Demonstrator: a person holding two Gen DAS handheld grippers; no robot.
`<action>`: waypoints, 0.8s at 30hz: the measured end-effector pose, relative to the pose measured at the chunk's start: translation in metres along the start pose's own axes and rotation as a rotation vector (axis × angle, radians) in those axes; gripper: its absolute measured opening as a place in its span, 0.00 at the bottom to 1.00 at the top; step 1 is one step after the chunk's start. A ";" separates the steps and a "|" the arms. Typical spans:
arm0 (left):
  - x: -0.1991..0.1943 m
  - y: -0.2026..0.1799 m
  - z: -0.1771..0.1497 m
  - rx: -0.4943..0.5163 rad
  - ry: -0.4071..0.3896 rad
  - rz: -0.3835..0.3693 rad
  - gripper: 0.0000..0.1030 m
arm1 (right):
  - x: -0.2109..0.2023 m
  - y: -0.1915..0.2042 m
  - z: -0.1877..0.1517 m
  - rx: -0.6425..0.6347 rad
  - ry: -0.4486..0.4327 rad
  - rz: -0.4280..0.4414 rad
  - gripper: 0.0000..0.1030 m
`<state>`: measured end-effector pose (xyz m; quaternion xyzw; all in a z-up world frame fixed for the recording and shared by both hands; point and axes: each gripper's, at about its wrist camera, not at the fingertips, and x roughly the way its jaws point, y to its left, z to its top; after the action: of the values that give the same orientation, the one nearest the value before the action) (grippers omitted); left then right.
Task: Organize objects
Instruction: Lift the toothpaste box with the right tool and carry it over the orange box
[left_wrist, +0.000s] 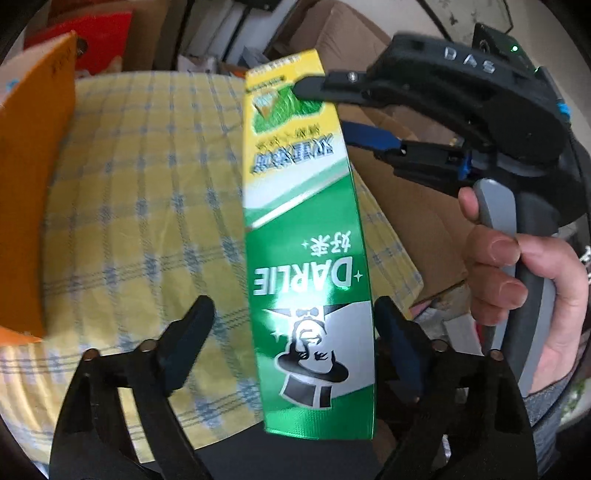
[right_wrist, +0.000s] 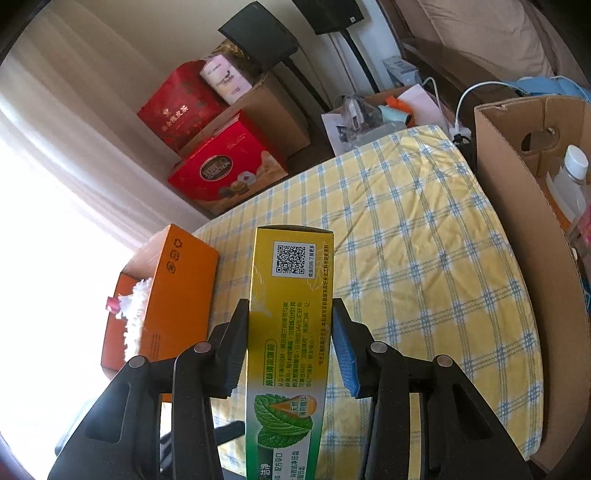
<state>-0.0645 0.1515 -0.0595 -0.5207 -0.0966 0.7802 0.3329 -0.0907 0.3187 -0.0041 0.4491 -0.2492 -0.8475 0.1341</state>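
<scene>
A long green and yellow Darlie toothpaste box (left_wrist: 306, 243) hangs above a table with a yellow checked cloth (left_wrist: 140, 192). My right gripper (right_wrist: 290, 347) is shut on the toothpaste box (right_wrist: 291, 332) near its yellow end; it also shows in the left wrist view (left_wrist: 321, 107). My left gripper (left_wrist: 295, 332) is open, its fingers on either side of the box's green end, the right finger close to the box edge, the left finger apart from it. An orange box (right_wrist: 173, 295) with white shredded filling stands at the table's left edge.
A tall open cardboard box (right_wrist: 517, 206) holding a white-capped bottle (right_wrist: 569, 177) stands at the table's right. Red gift boxes (right_wrist: 229, 166) and cartons are stacked on the floor beyond the table. The orange box (left_wrist: 29, 177) fills the left of the left wrist view.
</scene>
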 end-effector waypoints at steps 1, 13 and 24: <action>0.001 0.000 -0.001 0.001 0.002 -0.013 0.75 | 0.000 0.000 -0.001 0.003 0.002 0.006 0.41; -0.012 -0.004 -0.004 0.031 -0.045 -0.026 0.57 | -0.009 0.012 0.002 -0.003 -0.002 0.049 0.41; -0.086 0.008 0.004 0.083 -0.120 0.071 0.56 | -0.019 0.074 0.015 -0.071 -0.004 0.160 0.41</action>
<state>-0.0507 0.0924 0.0027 -0.4617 -0.0653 0.8247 0.3200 -0.0923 0.2695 0.0566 0.4212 -0.2543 -0.8432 0.2167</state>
